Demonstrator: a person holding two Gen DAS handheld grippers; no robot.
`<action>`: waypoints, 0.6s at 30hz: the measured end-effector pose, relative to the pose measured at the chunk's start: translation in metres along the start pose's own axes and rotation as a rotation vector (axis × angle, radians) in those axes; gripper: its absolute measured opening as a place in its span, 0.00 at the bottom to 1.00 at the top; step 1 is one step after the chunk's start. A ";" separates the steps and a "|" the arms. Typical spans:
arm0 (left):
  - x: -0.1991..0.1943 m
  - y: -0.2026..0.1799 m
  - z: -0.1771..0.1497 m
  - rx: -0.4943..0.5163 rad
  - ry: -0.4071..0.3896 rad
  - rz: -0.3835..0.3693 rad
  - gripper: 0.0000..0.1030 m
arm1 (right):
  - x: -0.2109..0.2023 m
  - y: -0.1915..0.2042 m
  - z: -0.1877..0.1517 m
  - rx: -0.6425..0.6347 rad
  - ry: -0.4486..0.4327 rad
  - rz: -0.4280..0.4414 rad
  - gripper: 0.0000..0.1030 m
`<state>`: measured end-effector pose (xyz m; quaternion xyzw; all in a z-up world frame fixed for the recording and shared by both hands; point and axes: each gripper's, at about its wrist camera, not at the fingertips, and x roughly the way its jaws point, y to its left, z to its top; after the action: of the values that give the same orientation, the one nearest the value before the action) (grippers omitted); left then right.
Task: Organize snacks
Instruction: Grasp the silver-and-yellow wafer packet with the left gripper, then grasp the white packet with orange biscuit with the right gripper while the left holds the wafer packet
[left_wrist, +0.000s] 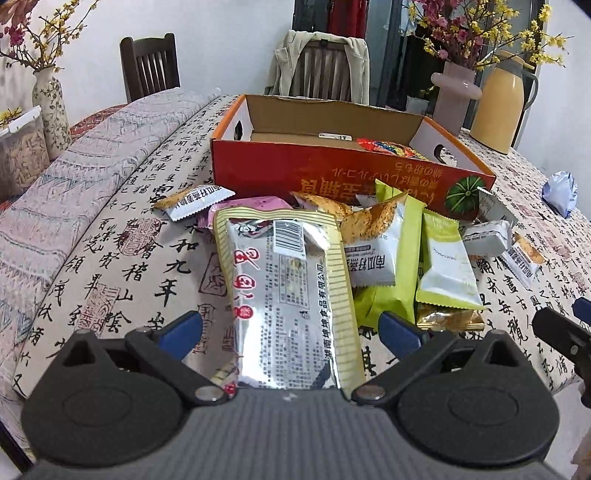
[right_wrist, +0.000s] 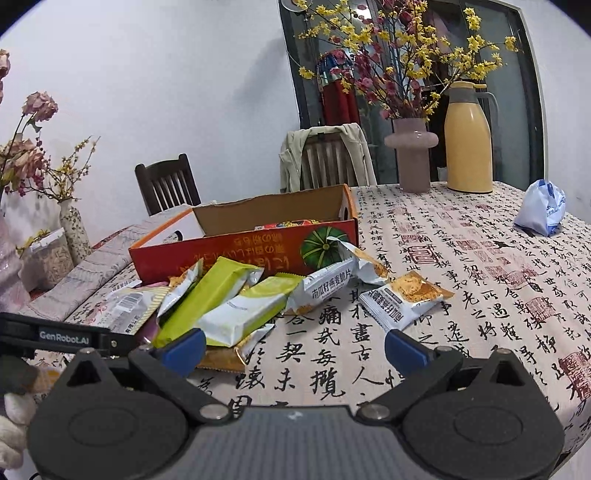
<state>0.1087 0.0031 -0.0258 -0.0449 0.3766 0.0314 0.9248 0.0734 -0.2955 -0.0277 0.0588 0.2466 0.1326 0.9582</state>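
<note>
A large silver packet with yellow-striped edges (left_wrist: 284, 266) lies flat on the tablecloth, its near end between the fingers of my left gripper (left_wrist: 291, 328). That gripper is open and its blue pads stand clear of the packet's sides. Just right of it lies a pile of green packets (left_wrist: 399, 258) and white oat-crisp packets (left_wrist: 369, 254). Behind stands the open orange cardboard box (left_wrist: 332, 177) with a red packet (left_wrist: 388, 147) inside. My right gripper (right_wrist: 295, 350) is open over bare tablecloth, right of the pile (right_wrist: 229, 306), nothing between its fingers. One white packet (right_wrist: 402, 299) lies just ahead of it.
Far right stand a yellow thermos (right_wrist: 469, 144) and a pink vase of flowers (right_wrist: 412, 155); a blue-white bag (right_wrist: 541, 212) lies nearby. A patterned vase (left_wrist: 50, 107) and a clear container (left_wrist: 22, 151) sit at far left. Two chairs (left_wrist: 151, 66) stand behind the table.
</note>
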 end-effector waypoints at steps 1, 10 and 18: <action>0.001 0.000 0.000 -0.001 0.002 0.002 0.97 | 0.000 0.000 0.000 0.000 0.001 0.001 1.00; 0.004 0.007 0.001 -0.036 0.012 -0.010 0.58 | 0.002 0.001 -0.002 -0.001 0.011 0.004 1.00; -0.004 0.017 0.004 -0.057 -0.016 -0.022 0.45 | 0.002 0.001 -0.003 0.000 0.012 0.004 1.00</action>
<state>0.1066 0.0200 -0.0211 -0.0751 0.3678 0.0325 0.9263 0.0736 -0.2938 -0.0315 0.0582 0.2524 0.1348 0.9564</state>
